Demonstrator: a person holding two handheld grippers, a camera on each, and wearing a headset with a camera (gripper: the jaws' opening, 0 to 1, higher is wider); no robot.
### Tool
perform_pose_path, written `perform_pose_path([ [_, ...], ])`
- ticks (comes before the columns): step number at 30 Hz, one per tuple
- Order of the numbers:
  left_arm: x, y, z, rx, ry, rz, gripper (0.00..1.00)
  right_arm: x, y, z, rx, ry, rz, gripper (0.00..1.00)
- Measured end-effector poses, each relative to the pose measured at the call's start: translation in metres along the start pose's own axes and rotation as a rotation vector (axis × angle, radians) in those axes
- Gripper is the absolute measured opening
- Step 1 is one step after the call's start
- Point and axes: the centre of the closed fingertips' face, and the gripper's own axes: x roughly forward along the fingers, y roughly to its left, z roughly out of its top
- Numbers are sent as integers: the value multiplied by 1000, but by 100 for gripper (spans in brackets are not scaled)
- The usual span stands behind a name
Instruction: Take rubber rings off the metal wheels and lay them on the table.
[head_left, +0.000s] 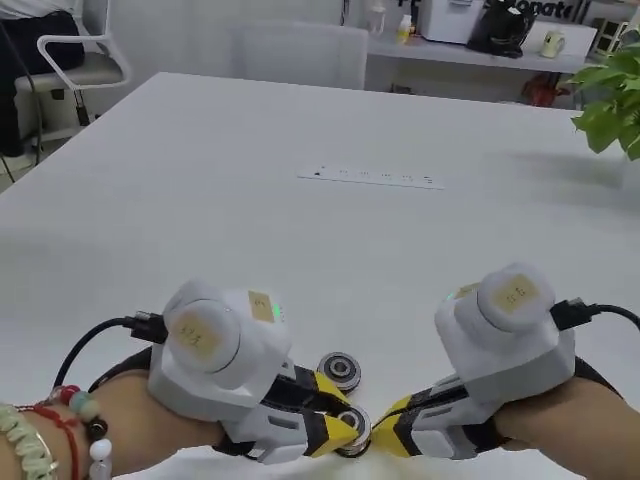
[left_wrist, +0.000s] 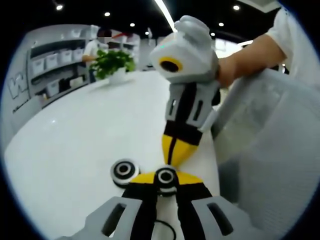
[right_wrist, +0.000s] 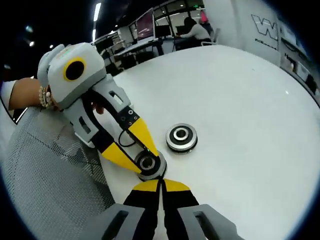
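Note:
A small metal wheel (head_left: 353, 440) with a black rubber ring sits at the near table edge between both grippers. My left gripper (head_left: 345, 428) comes in from the left, its yellow jaws shut on this wheel (left_wrist: 166, 176). From the right, my right gripper (head_left: 385, 432) points at it, jaws closed on the black ring at the wheel's rim (right_wrist: 150, 164). In the right gripper view my right gripper (right_wrist: 160, 184) meets the left gripper (right_wrist: 147, 157) tip to tip. A second ringed wheel (head_left: 340, 369) lies flat and free just beyond, also seen as the second wheel (right_wrist: 181, 138).
The white table (head_left: 300, 250) stretches far ahead, with a flush socket strip (head_left: 372, 178) at its middle. A green plant (head_left: 615, 100) stands at the far right and a chair (head_left: 80, 50) at the far left. My arms rest at the near edge.

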Motion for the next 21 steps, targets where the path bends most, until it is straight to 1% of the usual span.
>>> perform_pose_path([
  [4, 0, 0, 0, -4, 0, 1, 14, -4, -2, 3, 53, -21, 9, 0],
  [5, 0, 0, 0, -4, 0, 1, 14, -4, -2, 2, 70, -19, 11, 0],
  [6, 0, 0, 0, -4, 0, 1, 14, -4, -3, 3, 77, -30, 8, 0],
  [7, 0, 0, 0, -4, 0, 1, 14, -5, -2, 4, 86, -30, 16, 0],
  [8, 0, 0, 0, -5, 0, 2, 14, -6, -2, 4, 112, -39, 23, 0],
  [11, 0, 0, 0, -7, 0, 2, 14, -7, -2, 7, 124, -50, 30, 0],
  [12, 0, 0, 0, -8, 0, 2, 14, -8, 2, 16, 148, -96, 54, 0],
  [13, -1, 0, 0, -7, 1, 2, 14, -10, 0, 13, 148, -79, 48, 0],
  [16, 0, 0, 0, -8, 1, 2, 14, -9, 2, 13, 149, -79, 50, 0],
  [21, -1, 0, 0, -11, 0, 0, 14, -9, 4, 13, 131, -75, 50, 0],
])
